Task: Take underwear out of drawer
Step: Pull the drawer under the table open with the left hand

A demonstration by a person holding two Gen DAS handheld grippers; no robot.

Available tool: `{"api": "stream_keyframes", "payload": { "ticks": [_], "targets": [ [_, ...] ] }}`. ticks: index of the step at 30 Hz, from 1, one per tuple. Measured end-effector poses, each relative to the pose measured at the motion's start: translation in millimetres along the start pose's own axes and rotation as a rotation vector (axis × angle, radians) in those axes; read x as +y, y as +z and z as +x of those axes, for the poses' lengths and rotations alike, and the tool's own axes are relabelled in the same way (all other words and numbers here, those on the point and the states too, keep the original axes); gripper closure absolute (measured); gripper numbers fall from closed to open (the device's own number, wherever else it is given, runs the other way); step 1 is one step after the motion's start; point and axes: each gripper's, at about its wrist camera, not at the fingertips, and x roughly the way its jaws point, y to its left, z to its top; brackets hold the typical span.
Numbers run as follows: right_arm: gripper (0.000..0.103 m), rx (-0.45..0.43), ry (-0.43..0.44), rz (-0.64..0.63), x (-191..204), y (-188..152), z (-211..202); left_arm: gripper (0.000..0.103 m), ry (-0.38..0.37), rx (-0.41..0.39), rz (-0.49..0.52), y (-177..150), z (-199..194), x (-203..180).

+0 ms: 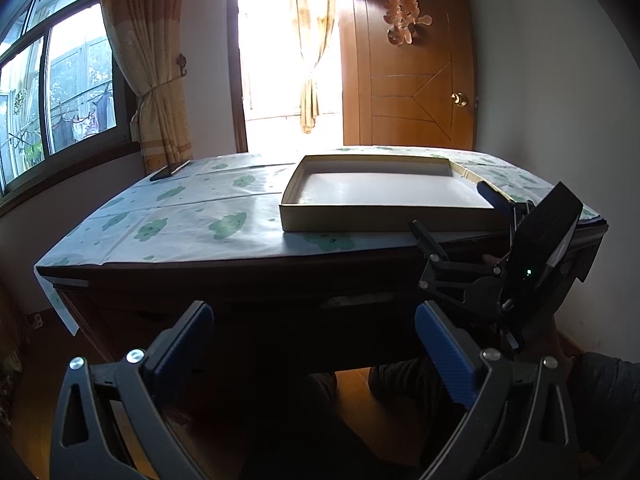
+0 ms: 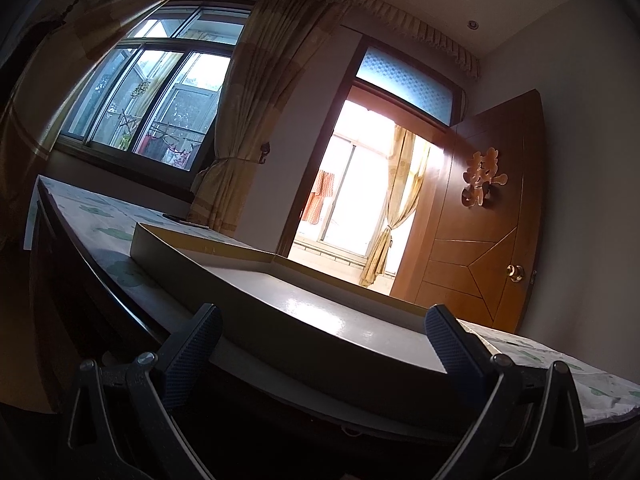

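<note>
Strong backlight pours through the open doorway (image 1: 288, 68), blown out to white at 12 o'clock in the left view and at 3 o'clock in the right. The table front (image 1: 240, 300) sinks into near-black shadow. Glare streaks the tray (image 2: 320, 320). Fisheye bending and dark vignetting at all edges.

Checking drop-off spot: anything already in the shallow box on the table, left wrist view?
No, the shallow box on the table shows only its bare white bottom; no underwear or anything else lies in it.
</note>
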Motion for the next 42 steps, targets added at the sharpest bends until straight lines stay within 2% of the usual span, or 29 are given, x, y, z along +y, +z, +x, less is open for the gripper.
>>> {"api": "stream_keyframes", "payload": {
  "ticks": [31, 42],
  "targets": [
    [0.001, 0.031, -0.023, 0.008, 1, -3, -21, 0.000, -0.015, 0.024, 0.009, -4, 3, -3],
    [0.001, 0.091, 0.035, 0.007, 7, -7, -23, 0.000, -0.012, 0.025, 0.002, -4, 2, -2]
  ]
}}
